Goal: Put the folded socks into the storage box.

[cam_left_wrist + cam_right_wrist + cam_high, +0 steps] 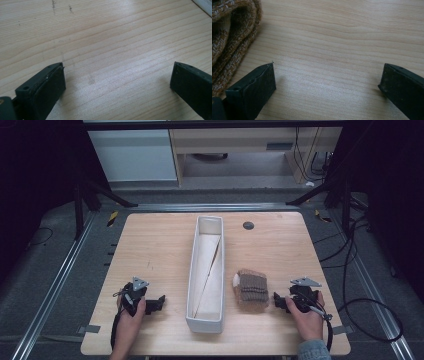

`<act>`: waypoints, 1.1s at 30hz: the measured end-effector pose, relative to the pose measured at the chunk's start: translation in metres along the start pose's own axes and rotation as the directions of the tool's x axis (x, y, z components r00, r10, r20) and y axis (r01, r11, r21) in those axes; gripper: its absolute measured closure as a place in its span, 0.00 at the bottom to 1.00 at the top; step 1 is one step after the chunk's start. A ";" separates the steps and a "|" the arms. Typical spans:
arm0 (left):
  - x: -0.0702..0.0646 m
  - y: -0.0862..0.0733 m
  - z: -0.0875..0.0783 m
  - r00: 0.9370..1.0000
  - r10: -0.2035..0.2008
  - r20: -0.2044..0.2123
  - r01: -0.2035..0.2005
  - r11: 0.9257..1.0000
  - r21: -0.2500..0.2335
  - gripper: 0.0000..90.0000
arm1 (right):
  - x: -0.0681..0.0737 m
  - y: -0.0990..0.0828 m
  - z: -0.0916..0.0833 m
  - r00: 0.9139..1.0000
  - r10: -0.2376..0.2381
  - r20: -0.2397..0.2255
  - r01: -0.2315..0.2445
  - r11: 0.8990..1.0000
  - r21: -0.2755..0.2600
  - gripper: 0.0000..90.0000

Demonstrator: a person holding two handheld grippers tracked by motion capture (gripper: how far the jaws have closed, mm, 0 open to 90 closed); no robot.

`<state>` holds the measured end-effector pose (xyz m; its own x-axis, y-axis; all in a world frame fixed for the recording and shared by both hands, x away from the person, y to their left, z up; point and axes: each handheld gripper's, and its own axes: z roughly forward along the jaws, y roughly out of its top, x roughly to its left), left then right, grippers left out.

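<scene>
A long white tray (218, 270) lies lengthwise down the middle of the wooden table (155, 240). Just right of it sits a folded brown knitted cloth (251, 287), whose edge (229, 37) fills the upper left of the right gripper view. My right gripper (278, 301) rests on the table beside the cloth, open, its jaws wide apart over bare wood (327, 80). My left gripper (159, 303) rests at the front left, left of the tray, also open with nothing between its jaws (117, 80).
A small dark round disc (248, 225) lies at the far side of the table, right of the tray. Black frame legs and cables stand around the table on the grey floor. The tray's white corner (203, 5) shows at the upper right of the left gripper view.
</scene>
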<state>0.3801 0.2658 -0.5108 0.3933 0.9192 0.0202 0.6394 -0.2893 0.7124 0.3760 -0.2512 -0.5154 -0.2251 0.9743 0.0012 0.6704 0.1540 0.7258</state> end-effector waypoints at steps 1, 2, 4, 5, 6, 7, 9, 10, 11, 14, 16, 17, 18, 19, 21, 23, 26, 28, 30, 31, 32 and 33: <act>0.000 0.000 0.000 1.000 0.000 0.000 0.000 1.000 0.000 0.00 | 0.000 0.000 0.000 1.000 0.000 -0.005 0.000 1.000 -0.001 0.01; 0.000 0.000 0.000 1.000 0.000 0.000 0.000 1.000 0.000 0.00 | 0.000 0.000 -0.001 1.000 -0.007 -0.007 0.007 1.000 -0.001 0.01; 0.000 0.000 0.000 1.000 0.001 0.000 -0.001 1.000 0.001 0.00 | 0.001 -0.001 -0.002 1.000 -0.011 -0.017 0.011 1.000 -0.004 0.02; 0.000 0.000 0.000 1.000 0.001 0.000 -0.001 1.000 0.000 0.00 | 0.001 -0.002 -0.003 1.000 -0.018 -0.025 0.018 1.000 -0.001 0.04; 0.000 0.000 0.000 1.000 0.001 0.000 -0.001 1.000 0.000 0.00 | 0.001 -0.001 -0.005 0.999 -0.034 -0.035 0.034 0.999 0.007 0.07; 0.000 0.000 0.000 1.000 0.001 0.000 -0.001 1.000 0.000 0.00 | 0.001 -0.001 -0.008 0.998 -0.047 -0.045 0.048 0.999 0.020 0.10; 0.000 0.000 0.000 1.000 0.004 0.000 -0.004 1.000 0.003 0.00 | 0.004 -0.002 -0.014 0.994 -0.097 -0.045 0.099 0.994 0.041 0.09; 0.000 0.000 0.000 1.000 0.003 0.000 -0.003 1.000 0.003 0.00 | 0.006 -0.002 -0.017 0.991 -0.120 -0.053 0.123 0.991 0.052 0.10; 0.000 0.000 0.000 1.000 0.004 0.001 -0.004 1.000 0.003 0.00 | 0.008 -0.003 -0.020 0.987 -0.151 -0.060 0.155 0.986 0.062 0.10; 0.000 0.000 0.000 1.000 0.004 0.000 -0.004 1.000 0.003 0.00 | 0.014 -0.003 -0.030 0.973 -0.214 -0.089 0.221 0.972 0.084 0.10; 0.000 0.000 0.000 1.000 0.003 0.000 -0.003 1.000 0.003 0.00 | 0.018 0.000 -0.038 0.964 -0.244 -0.106 0.254 0.963 0.089 0.10; 0.000 0.000 0.000 1.000 0.003 0.000 -0.003 1.000 0.003 0.00 | 0.019 0.002 -0.042 0.959 -0.258 -0.113 0.269 0.959 0.092 0.10; 0.000 0.000 0.000 1.000 0.003 0.000 -0.003 1.000 0.003 0.00 | 0.020 0.004 -0.046 0.955 -0.275 -0.115 0.286 0.954 0.094 0.10; 0.000 0.000 0.000 1.000 0.004 0.000 -0.004 1.000 0.003 0.00 | 0.021 0.006 -0.050 0.951 -0.287 -0.116 0.299 0.950 0.095 0.10; 0.000 0.000 0.000 1.000 0.003 0.000 -0.003 1.000 0.003 0.00 | 0.023 0.009 -0.058 0.941 -0.314 -0.124 0.326 0.941 0.087 0.09; 0.000 0.000 0.000 1.000 0.003 -0.001 -0.003 1.000 0.003 0.00 | 0.025 0.013 -0.065 0.934 -0.321 -0.156 0.336 0.938 0.080 0.09; 0.000 0.000 0.000 1.000 0.004 0.000 -0.004 1.000 0.004 0.00 | 0.030 0.018 -0.070 0.917 -0.356 -0.178 0.374 0.924 0.078 0.09; 0.000 0.000 0.000 1.000 0.004 0.000 -0.004 1.000 0.004 0.00 | 0.033 0.023 -0.075 0.908 -0.379 -0.179 0.395 0.916 0.065 0.09; 0.000 0.000 0.000 1.000 0.005 0.000 -0.005 1.000 0.004 0.00 | 0.035 0.027 -0.079 0.902 -0.383 -0.198 0.399 0.916 0.044 0.09; 0.000 0.000 0.000 1.000 0.005 0.000 -0.005 1.000 0.004 0.00 | 0.037 0.030 -0.081 0.896 -0.393 -0.207 0.410 0.911 0.041 0.09; 0.000 0.000 0.000 1.000 0.005 0.000 -0.005 1.000 0.004 0.00 | 0.038 0.032 -0.081 0.890 -0.405 -0.210 0.422 0.906 0.040 0.10; 0.000 0.000 0.000 1.000 0.005 0.000 -0.005 1.000 0.004 0.00 | 0.039 0.034 -0.082 0.885 -0.413 -0.216 0.431 0.901 0.042 0.10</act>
<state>0.3797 0.2660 -0.5106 0.3965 0.9177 0.0232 0.6404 -0.2946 0.7093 0.3322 -0.2215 -0.4337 -0.6290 0.7628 -0.1501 0.5366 0.5657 0.6262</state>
